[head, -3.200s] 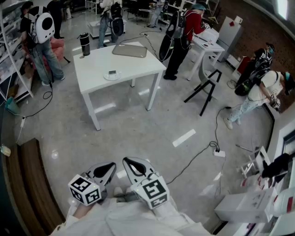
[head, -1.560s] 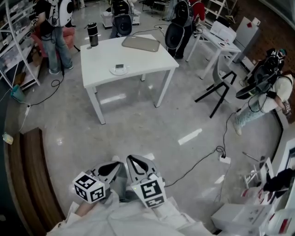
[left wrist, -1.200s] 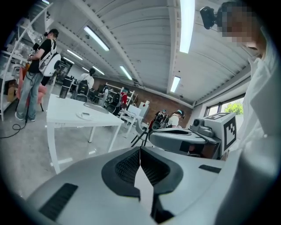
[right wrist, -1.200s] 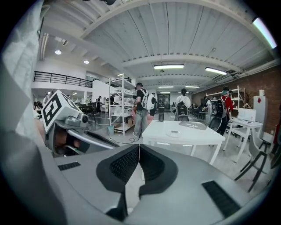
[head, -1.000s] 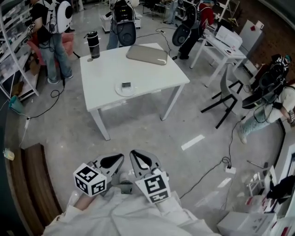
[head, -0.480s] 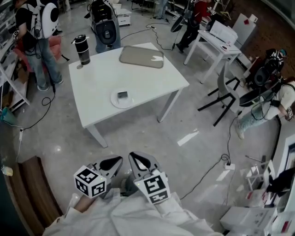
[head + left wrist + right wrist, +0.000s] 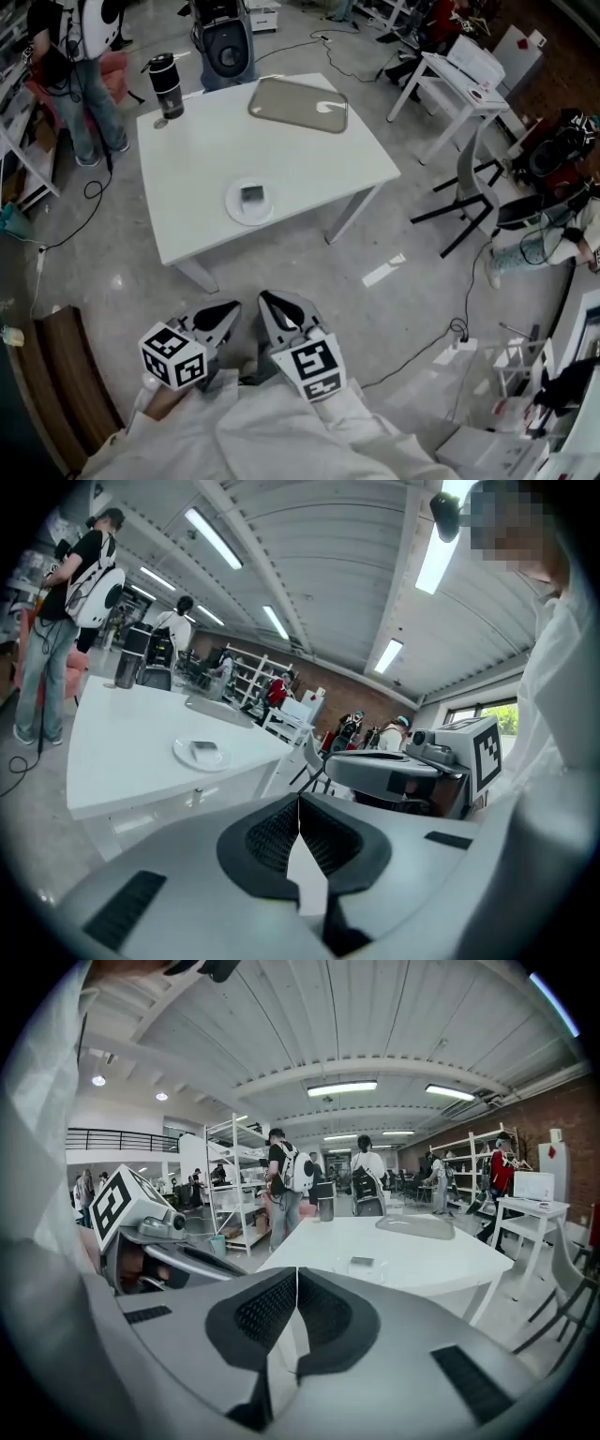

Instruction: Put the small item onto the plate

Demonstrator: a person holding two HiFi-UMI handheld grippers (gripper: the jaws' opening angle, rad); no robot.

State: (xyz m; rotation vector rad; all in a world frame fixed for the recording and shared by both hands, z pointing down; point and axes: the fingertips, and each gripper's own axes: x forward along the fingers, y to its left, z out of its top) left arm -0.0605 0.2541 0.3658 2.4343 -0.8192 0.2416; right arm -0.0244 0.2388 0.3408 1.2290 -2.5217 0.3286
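Observation:
A white plate (image 7: 248,202) lies near the front edge of a white table (image 7: 309,159), and a small dark flat item (image 7: 251,194) rests on it. Both grippers hang close to my body over the floor, well short of the table. My left gripper (image 7: 228,309) is shut with nothing in it, and my right gripper (image 7: 266,301) beside it is shut and empty too. The left gripper view shows the plate (image 7: 200,754) on the table ahead and to the left. In the right gripper view the item (image 7: 362,1262) sits just beyond the jaws' line.
On the table's far side stand a black tumbler (image 7: 165,86) and a grey tray (image 7: 298,103). A person (image 7: 80,56) stands at the back left. Cables (image 7: 417,352) cross the floor, a black chair (image 7: 478,192) stands right, and a wooden bench (image 7: 61,375) runs along the left.
The table has come nearer and sits lower in the head view as I walk toward it. Both grippers stay shut side by side at my body.

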